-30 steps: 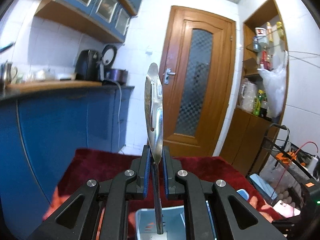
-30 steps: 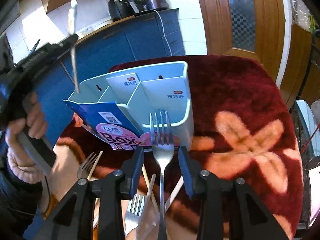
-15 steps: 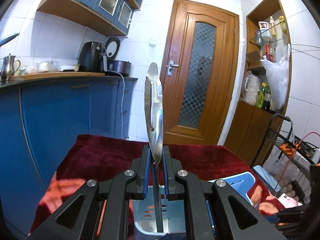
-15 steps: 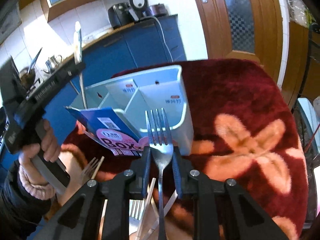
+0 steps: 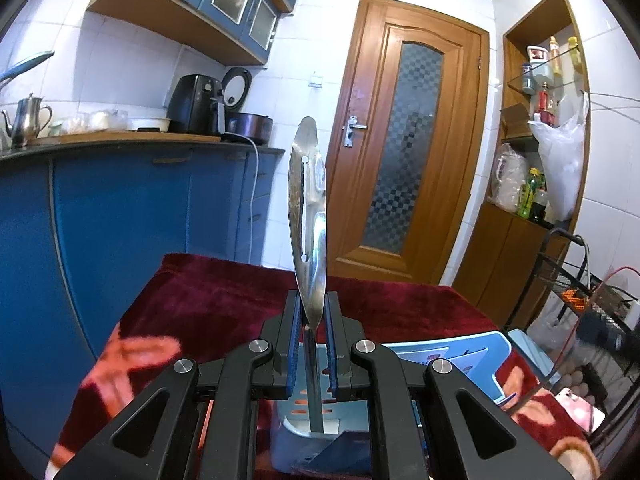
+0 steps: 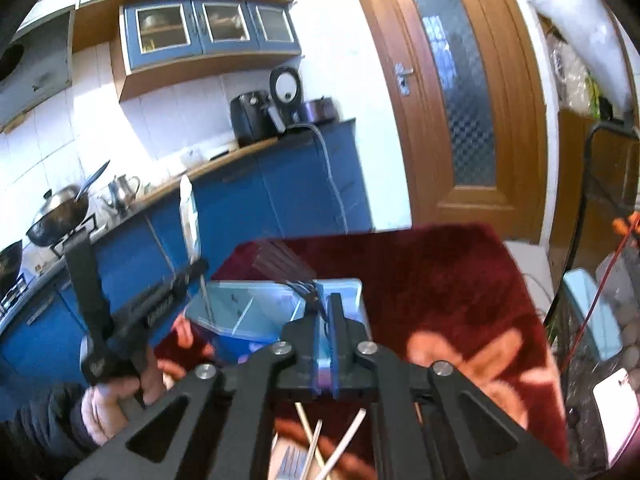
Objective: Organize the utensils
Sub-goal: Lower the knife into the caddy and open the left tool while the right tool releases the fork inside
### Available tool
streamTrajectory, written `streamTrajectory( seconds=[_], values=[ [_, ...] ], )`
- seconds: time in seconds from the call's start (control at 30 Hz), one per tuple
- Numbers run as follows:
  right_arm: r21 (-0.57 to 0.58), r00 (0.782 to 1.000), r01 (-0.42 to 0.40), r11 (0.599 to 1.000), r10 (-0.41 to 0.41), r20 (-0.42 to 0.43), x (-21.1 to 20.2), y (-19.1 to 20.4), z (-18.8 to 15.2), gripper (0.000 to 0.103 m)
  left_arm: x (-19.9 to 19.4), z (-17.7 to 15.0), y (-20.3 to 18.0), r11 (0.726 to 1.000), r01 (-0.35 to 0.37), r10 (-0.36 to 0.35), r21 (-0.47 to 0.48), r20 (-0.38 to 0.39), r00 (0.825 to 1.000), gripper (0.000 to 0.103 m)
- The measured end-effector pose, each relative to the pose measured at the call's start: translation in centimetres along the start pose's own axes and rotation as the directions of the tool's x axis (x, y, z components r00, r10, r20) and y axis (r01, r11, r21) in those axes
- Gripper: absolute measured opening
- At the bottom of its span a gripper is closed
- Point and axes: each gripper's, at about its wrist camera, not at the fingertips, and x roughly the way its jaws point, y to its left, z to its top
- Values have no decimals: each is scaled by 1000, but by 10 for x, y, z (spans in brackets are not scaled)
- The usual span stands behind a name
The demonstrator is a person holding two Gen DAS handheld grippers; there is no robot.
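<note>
We keep both claws clamped, left claw point(image 5: 311, 340) on a steel spoon point(image 5: 309, 216), right claw point(image 6: 326, 320) on a steel fork point(image 6: 304, 290), poised above the pale-blue plastic divided caddy point(image 6: 256, 312) for sorting.

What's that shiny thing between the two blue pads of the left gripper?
A metal spatula, clamped upright between the left gripper pads, its handle reaching down into the blue utensil holder. The left wrist view shows it.

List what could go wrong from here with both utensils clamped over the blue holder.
1. The left claw pinches the slotted spatula by its thin neck, with the handle in the holder; it may twist or jam when released.
2. The right claw grips the fork near its tines, a short hold that might slip.
3. Both claws crowd the same holder in the right wrist view and could collide.
</note>
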Motion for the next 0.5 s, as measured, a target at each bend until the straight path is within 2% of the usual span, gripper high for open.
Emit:
streamTrajectory(
  seconds=[0.27, 0.5],
  values=[
    [13, 1000, -3, 1000, 2, 25, 14, 2, 24, 3, -9, -1, -2, 1000, 5, -5, 13, 10, 1000, 11],
    [-24, 995, 30, 999, -28, 94, 16, 9, 41, 3, -13, -3, -3, 1000, -8, 8, 21, 19, 1000, 12]
  ],
)
